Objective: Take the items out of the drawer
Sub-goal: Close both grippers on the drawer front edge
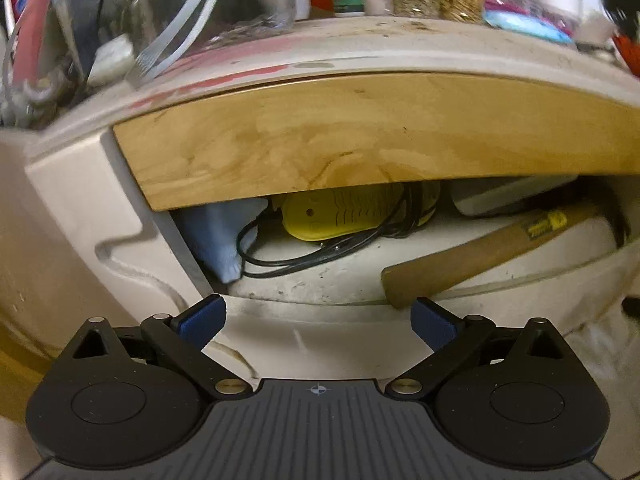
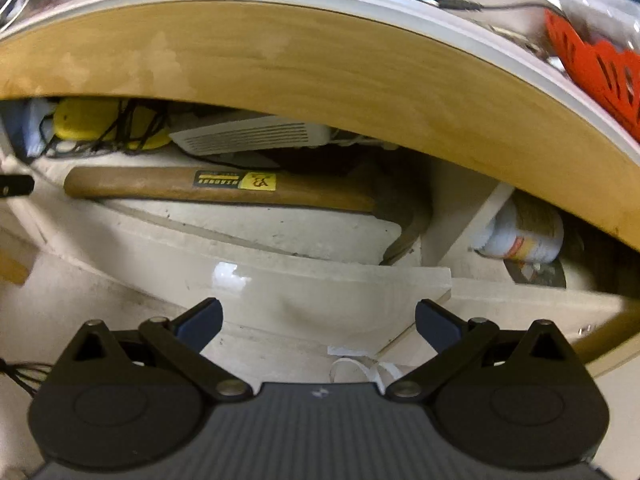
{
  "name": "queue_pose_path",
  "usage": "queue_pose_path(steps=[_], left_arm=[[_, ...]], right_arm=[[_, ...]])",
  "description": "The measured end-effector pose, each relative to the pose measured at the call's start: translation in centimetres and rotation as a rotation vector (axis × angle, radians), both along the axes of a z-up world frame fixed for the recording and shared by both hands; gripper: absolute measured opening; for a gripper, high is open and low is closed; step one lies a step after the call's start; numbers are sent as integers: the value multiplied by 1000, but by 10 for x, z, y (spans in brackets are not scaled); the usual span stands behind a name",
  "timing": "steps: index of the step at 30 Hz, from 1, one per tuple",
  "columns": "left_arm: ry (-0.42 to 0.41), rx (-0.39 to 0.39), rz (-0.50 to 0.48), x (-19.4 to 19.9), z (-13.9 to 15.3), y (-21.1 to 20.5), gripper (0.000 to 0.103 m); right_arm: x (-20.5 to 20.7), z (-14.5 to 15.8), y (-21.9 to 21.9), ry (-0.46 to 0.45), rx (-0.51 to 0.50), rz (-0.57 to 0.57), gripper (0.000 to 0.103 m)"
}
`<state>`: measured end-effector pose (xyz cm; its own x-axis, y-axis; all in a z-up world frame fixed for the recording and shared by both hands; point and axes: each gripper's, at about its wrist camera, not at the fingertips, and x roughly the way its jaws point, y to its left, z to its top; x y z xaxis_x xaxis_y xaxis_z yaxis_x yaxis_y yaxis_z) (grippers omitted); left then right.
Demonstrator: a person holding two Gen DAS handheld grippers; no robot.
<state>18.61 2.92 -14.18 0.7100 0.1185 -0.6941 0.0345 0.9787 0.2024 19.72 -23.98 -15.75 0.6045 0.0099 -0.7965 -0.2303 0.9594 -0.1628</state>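
In the drawer [image 2: 280, 248], a hammer [image 2: 224, 188] lies untouched.

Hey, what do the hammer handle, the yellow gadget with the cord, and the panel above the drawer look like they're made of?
Hammer handle: looks like wood, brown with a smooth, slightly worn finish and a yellow and black label. Yellow gadget: probably moulded plastic, matte, with slotted vents; a black cord is wound around it. Panel: light wood or wood veneer, visible grain, mild sheen.

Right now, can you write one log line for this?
left gripper: open, empty | right gripper: open, empty | hammer: in drawer, untouched
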Motion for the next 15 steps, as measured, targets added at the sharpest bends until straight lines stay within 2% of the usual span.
queue_pose_path(steps=[10,15], left_arm=[[9,324,-274,-12,-14,-11,101],[7,436,-387,-9,-24,-14,101]], right_arm=[[-8,-7,5,-30,-168,231,103],[-9,-10,7,-35,-252,337,103]])
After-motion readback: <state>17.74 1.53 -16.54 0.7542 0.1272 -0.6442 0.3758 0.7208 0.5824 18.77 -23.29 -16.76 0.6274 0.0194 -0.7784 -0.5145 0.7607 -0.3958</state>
